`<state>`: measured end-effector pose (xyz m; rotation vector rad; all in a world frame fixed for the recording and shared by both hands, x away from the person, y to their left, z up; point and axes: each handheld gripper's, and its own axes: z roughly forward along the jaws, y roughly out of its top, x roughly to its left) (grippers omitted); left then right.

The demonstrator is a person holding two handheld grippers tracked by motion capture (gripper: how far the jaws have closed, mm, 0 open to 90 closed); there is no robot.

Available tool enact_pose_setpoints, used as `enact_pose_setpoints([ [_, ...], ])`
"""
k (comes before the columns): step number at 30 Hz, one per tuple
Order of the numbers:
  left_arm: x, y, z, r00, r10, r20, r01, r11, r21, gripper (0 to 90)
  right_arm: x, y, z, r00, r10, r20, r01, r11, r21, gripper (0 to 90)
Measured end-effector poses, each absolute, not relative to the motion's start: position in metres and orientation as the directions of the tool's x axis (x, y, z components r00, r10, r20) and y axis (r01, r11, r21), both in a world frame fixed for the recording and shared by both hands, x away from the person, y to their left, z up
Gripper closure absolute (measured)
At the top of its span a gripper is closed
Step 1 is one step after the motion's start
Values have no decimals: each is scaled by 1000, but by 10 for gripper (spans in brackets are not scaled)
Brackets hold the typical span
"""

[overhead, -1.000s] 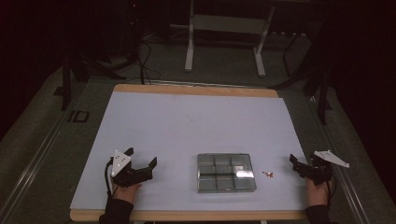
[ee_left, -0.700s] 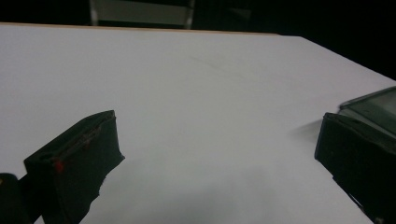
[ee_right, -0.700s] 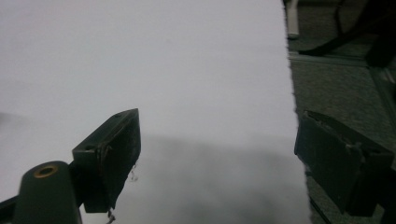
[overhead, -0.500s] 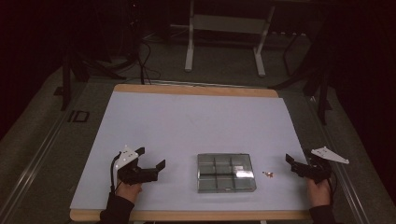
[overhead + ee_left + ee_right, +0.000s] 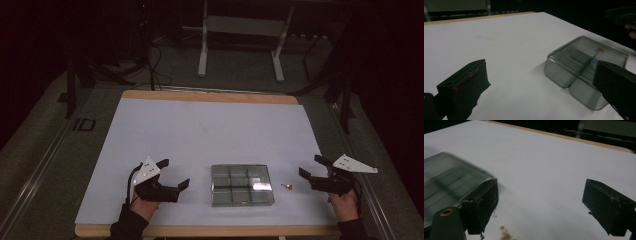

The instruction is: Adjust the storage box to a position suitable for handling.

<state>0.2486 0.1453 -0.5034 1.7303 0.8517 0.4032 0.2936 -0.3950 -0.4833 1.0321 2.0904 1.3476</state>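
Compartment box [image 5: 242, 185] between left gripper [image 5: 172, 175] and right gripper [image 5: 309, 168], jaws apart

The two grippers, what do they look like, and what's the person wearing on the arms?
Each is a black handheld tool: the left claw and the right claw have two blocky black jaws, a grey three-cornered plate on top with small dark marks, and a black cable at the left one. The sleeves are dark.

High view set above the table's near edge, looking forward and down, compartment box [image 5: 242, 185] far below, left gripper view close at the box's left, right gripper view close at its right, all sharing the box
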Motion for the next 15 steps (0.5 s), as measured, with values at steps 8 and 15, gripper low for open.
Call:
enact_pose_setpoints([
  [8,248,135,-499,747,650,-142,349,-202,915,6,292,-382,-482,-770,635,54,321,313,894,136],
  [15,248,120,-499,786,607,-120,338,-259,905,49,291,-370,-484,-857,502,116,328,358,874,128],
])
